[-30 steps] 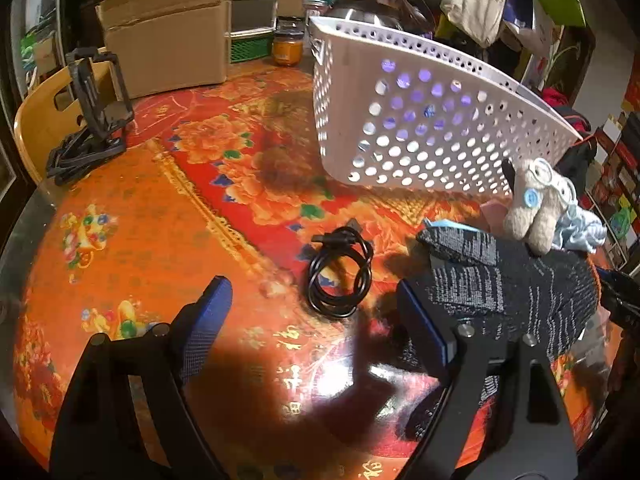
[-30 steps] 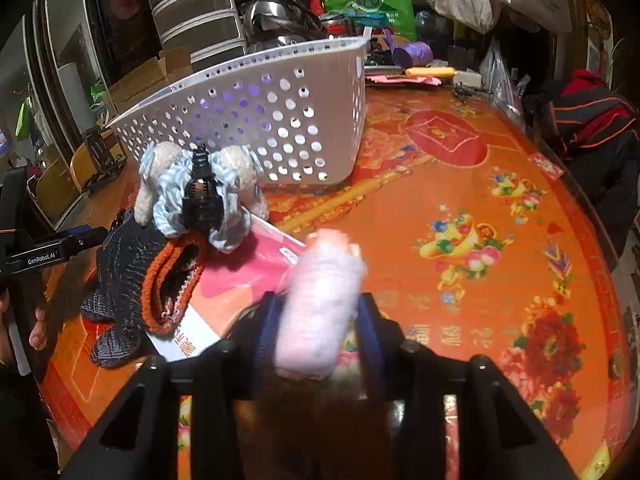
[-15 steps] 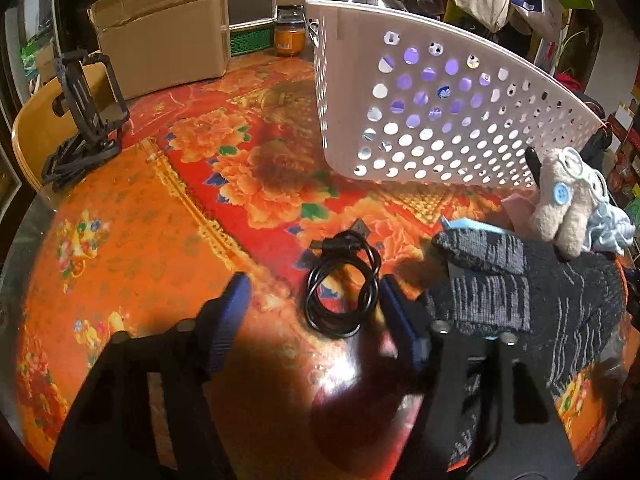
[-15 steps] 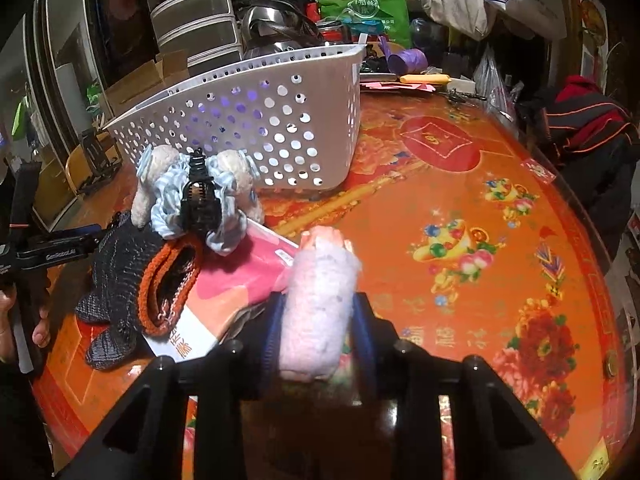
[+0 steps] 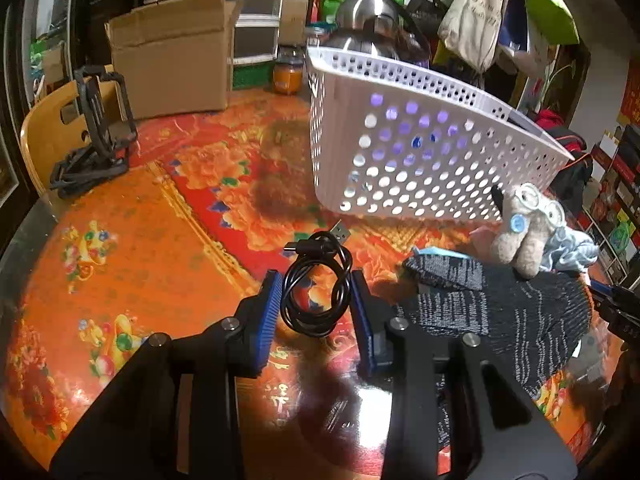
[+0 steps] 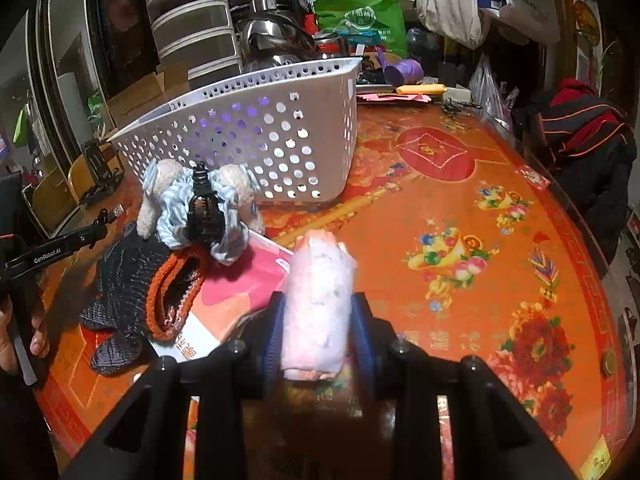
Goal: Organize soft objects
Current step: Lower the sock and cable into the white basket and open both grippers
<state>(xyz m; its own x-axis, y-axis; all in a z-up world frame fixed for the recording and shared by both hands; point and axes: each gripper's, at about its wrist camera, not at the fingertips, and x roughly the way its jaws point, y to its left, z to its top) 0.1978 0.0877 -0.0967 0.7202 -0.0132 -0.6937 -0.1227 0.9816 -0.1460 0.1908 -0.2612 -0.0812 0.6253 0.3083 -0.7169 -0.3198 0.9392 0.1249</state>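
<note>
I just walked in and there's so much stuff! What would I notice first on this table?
Probably the big white basket full of holes, sitting on the bright orange flowery tablecloth. Right in front of it lies a little fuzzy stuffed animal beside a dark knitted glove. Closest of all, the right tool squeezes a soft pink roll, while the left tool is closing around a coiled black cable.

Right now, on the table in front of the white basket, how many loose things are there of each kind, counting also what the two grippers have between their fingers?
Coiled black cable: 1
Pink fluffy roll: 1
Dark knitted glove: 1
Plush toy with blue cloth: 1
Pink booklet: 1
Total: 5
</note>
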